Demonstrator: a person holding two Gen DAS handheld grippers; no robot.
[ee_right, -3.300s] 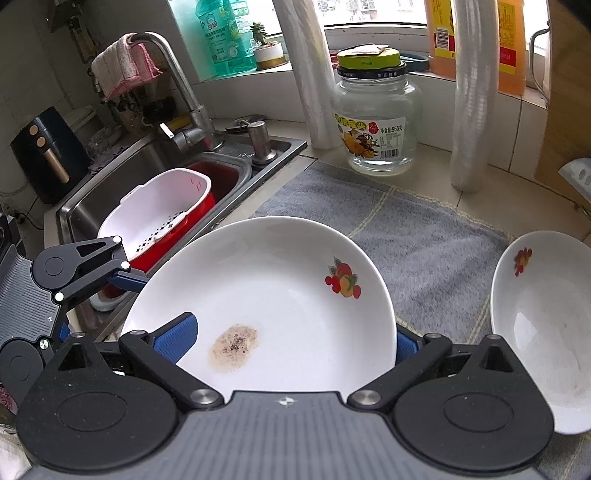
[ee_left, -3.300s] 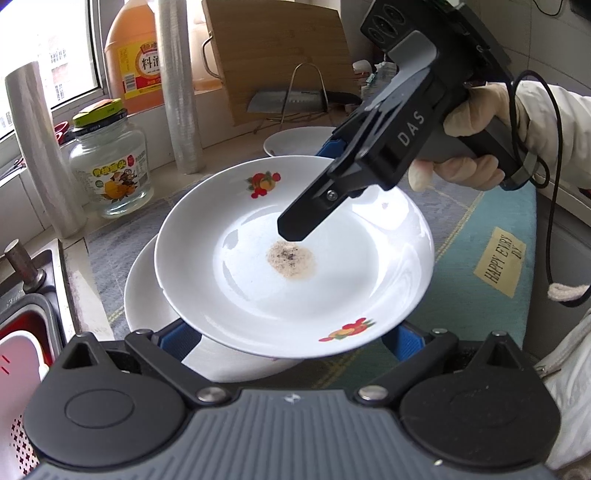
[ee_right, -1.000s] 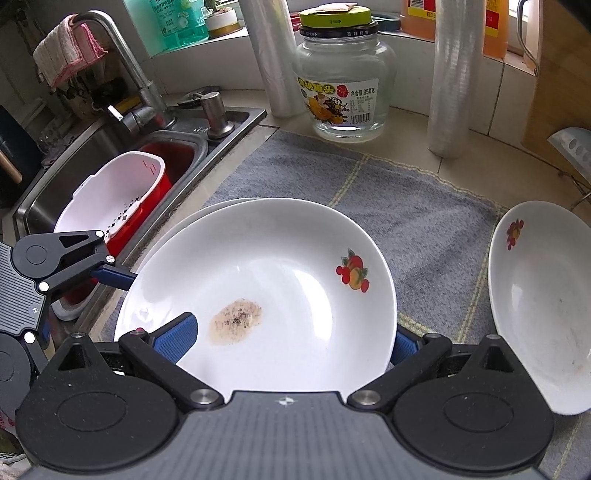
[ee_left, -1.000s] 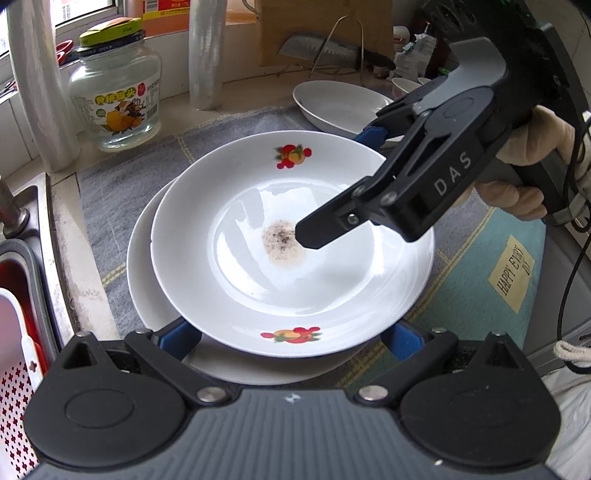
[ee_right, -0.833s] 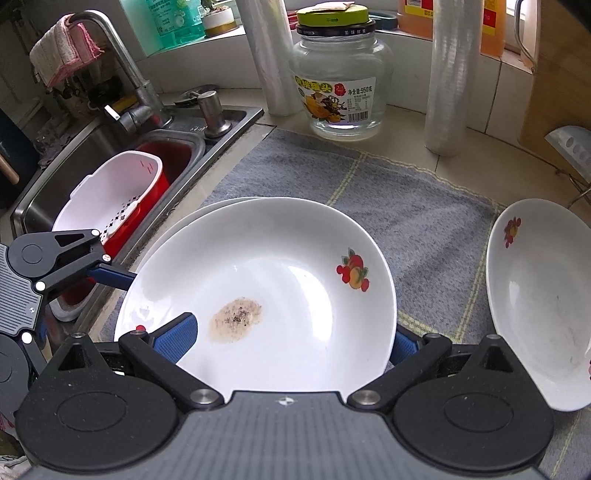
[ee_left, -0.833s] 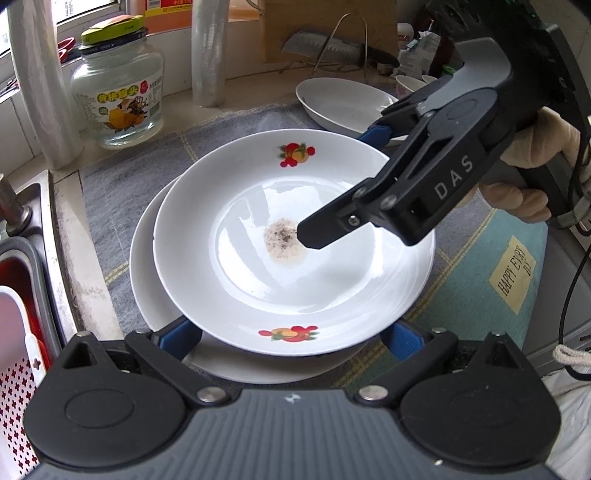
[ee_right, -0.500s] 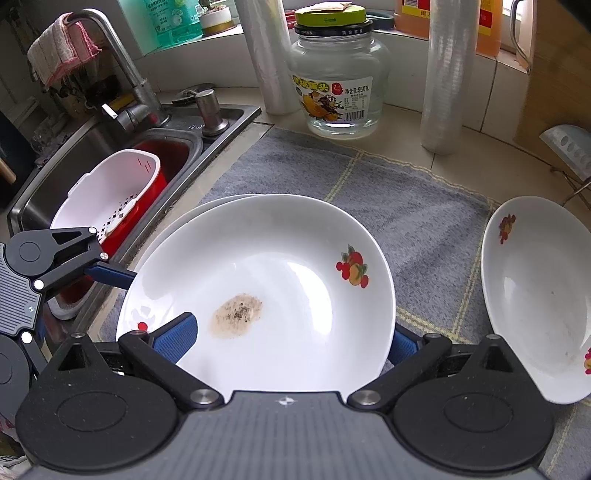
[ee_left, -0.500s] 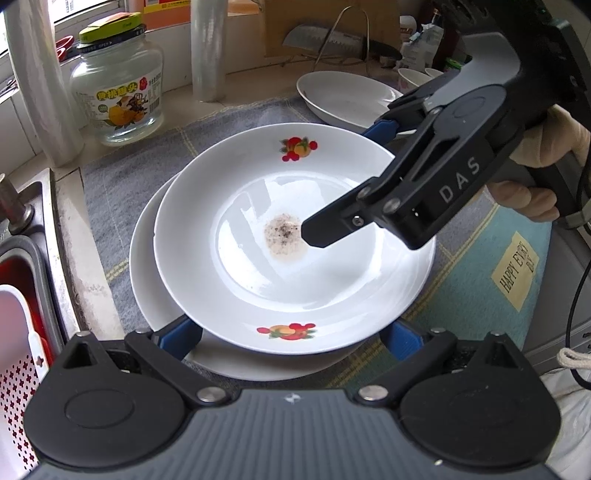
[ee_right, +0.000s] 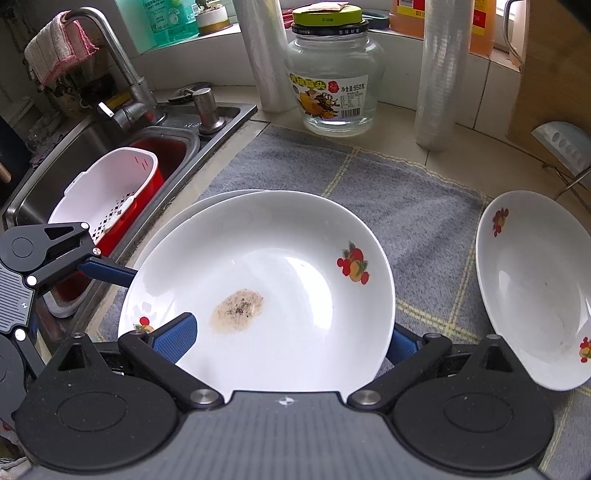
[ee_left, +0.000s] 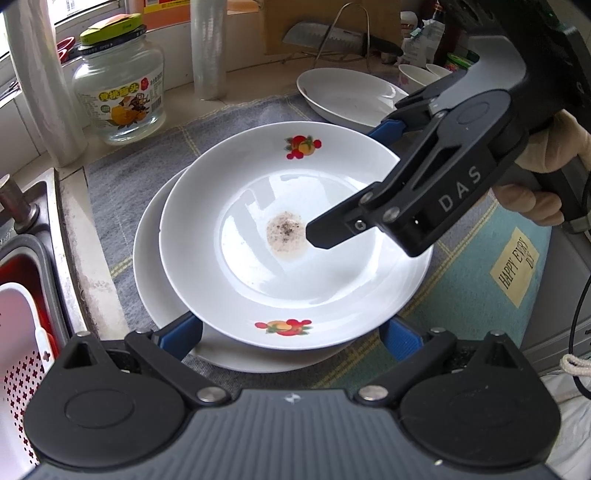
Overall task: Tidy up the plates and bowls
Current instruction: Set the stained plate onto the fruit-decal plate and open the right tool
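Note:
A white plate (ee_left: 295,236) with fruit prints and a brown stain lies over a second white plate (ee_left: 155,280) on the grey mat. My left gripper (ee_left: 291,338) is open; both blue fingers (ee_left: 181,336) reach under the stained plate's near rim, above the lower plate. The right gripper (ee_left: 349,181) is open too, held by a gloved hand (ee_left: 546,177). One of its fingers (ee_right: 173,336) lies over the plate, the other sits below the rim. In the right wrist view the stained plate (ee_right: 295,280) fills the middle. A third plate (ee_right: 535,295) lies at the right.
A glass jar (ee_right: 332,81) and cling-film rolls (ee_right: 436,74) stand behind the grey mat (ee_right: 406,184). The sink (ee_right: 44,173) at the left holds a white and red basket (ee_right: 107,192). A knife on a wire rack (ee_left: 332,35) and small bowls (ee_left: 417,74) stand far right.
The stained plate has come lower and moved further over the second plate, both grippers travelling with it. The jaws have not changed.

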